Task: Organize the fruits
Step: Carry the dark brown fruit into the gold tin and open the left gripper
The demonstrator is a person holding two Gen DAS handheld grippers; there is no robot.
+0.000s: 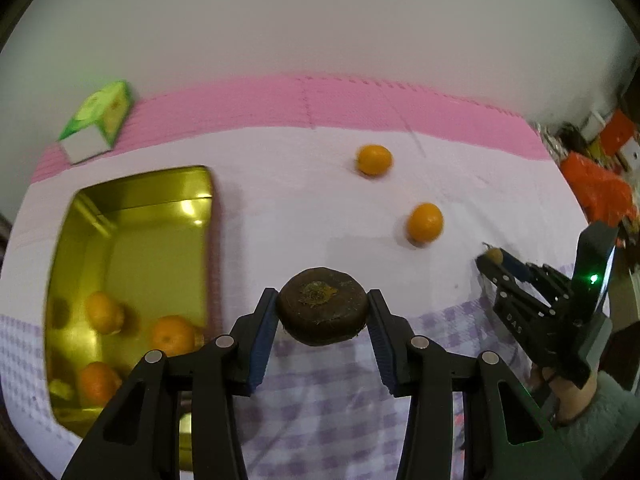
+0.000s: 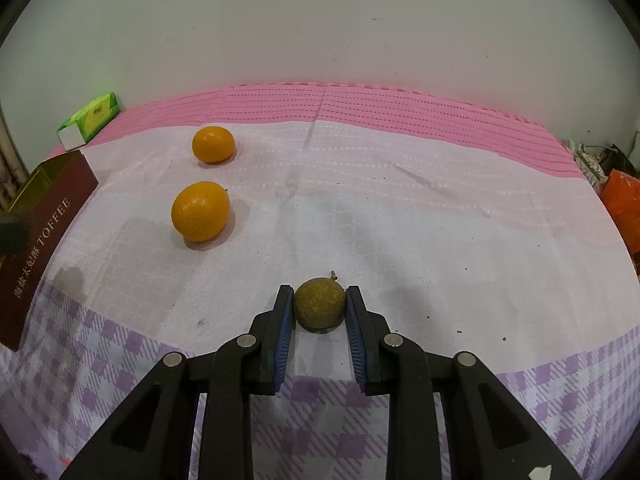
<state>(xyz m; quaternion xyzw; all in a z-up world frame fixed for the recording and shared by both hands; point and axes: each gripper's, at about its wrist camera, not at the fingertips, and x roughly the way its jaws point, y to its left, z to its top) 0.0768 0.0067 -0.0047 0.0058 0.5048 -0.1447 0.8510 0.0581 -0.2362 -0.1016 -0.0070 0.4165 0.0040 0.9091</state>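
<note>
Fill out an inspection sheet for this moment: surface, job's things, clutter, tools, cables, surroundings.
Surface: white cloth with purple check near edge, over pink mat.
Job's things: gold tin holding at least three oranges; two oranges loose on the cloth, far orange and near orange; dark brown fruit; small brownish-green fruit.
Clutter: green carton on the mat by the wall.
Tools: left tool shut on the dark brown fruit beside the tin; right tool shut on the small fruit at cloth level.
Cables: nothing seen.
Surroundings: plain wall; orange bags past the right edge.
</note>
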